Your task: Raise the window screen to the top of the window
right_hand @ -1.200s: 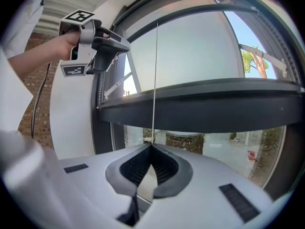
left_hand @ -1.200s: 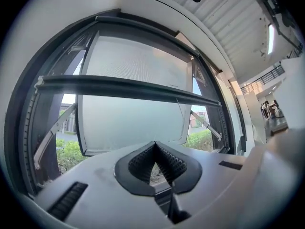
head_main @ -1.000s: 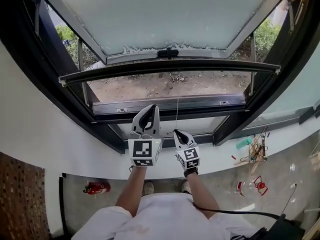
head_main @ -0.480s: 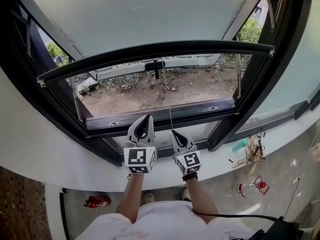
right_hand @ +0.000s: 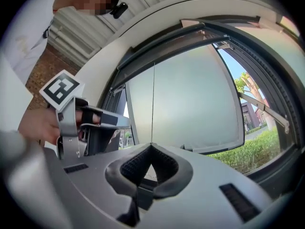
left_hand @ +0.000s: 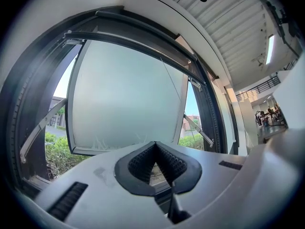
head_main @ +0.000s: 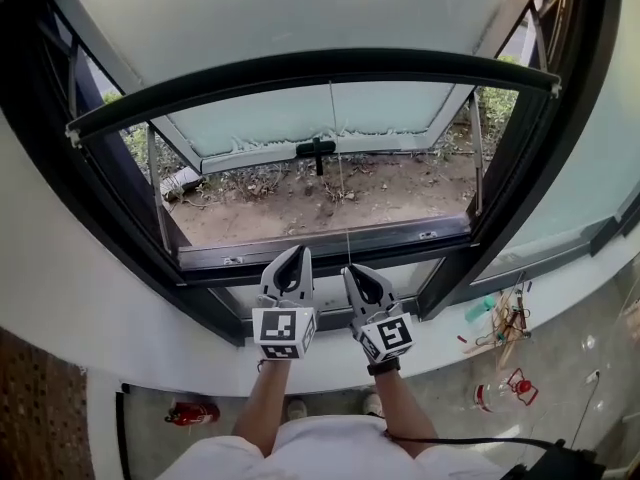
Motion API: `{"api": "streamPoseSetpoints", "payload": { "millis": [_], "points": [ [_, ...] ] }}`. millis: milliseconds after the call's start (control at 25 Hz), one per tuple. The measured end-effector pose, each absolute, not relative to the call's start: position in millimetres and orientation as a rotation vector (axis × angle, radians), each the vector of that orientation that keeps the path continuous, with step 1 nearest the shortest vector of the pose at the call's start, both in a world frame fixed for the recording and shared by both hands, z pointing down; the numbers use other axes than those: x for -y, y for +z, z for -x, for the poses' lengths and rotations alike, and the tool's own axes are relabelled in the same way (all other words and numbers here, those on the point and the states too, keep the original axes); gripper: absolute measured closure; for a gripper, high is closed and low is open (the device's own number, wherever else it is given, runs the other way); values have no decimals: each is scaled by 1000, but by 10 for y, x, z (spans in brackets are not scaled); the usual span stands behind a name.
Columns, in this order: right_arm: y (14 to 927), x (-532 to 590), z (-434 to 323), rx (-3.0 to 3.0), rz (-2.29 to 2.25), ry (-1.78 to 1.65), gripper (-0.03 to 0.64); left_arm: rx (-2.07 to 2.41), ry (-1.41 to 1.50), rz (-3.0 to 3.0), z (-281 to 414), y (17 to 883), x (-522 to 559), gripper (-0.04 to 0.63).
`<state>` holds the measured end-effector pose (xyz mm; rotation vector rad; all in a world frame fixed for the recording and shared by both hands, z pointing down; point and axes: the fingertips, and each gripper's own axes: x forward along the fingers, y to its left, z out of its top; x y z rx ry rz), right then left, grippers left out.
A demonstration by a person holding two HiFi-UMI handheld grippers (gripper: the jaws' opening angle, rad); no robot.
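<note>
Below screen bar (head_main: 300,66), right tongs (right_hand: 151,146) seemingly pinch cord (right_hand: 153,104), fainter in head view

The head view looks steeply down from above the person, close over the left hand-held gripper (head_main: 297,252) and the right hand-held gripper (head_main: 351,268), onto the dark-framed window (head_main: 540,148) beyond. Each gripper view looks along its own jaws, slightly upward and out through the opening. All three views share the frosted glass sash (head_main: 300,8), the dark curved screen bar (head_main: 310,65) and the thin pale cord (head_main: 342,178). The right gripper view also takes in the left hand-held gripper at its left edge.
</note>
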<state>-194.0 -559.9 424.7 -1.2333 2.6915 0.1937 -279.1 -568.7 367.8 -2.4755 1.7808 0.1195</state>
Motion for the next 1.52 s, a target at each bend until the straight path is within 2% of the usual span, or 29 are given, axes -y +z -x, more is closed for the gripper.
{"api": "streamPoseSetpoints", "payload": {
  "millis": [560,1080,1200,1320,1520],
  "points": [
    [2766,5307,2008,-2473,1035,400,617,-1841,149,2456,3055,3643,5611,594],
    [1553,4796,2007,-2258,611,338,617,-1886,142,2453,3235,3706,5579,594],
    [1646,4790,1954,-2205,503,257,615,-1889,135,2455,3239,3712,5567,594],
    [2107,5024,2008,-2296,563,123,617,-1888,132,2457,3232,3726,5576,594],
    [3500,5599,2126,-2683,1173,-2,615,-1881,133,2478,3214,3781,5620,594]
  ]
}}
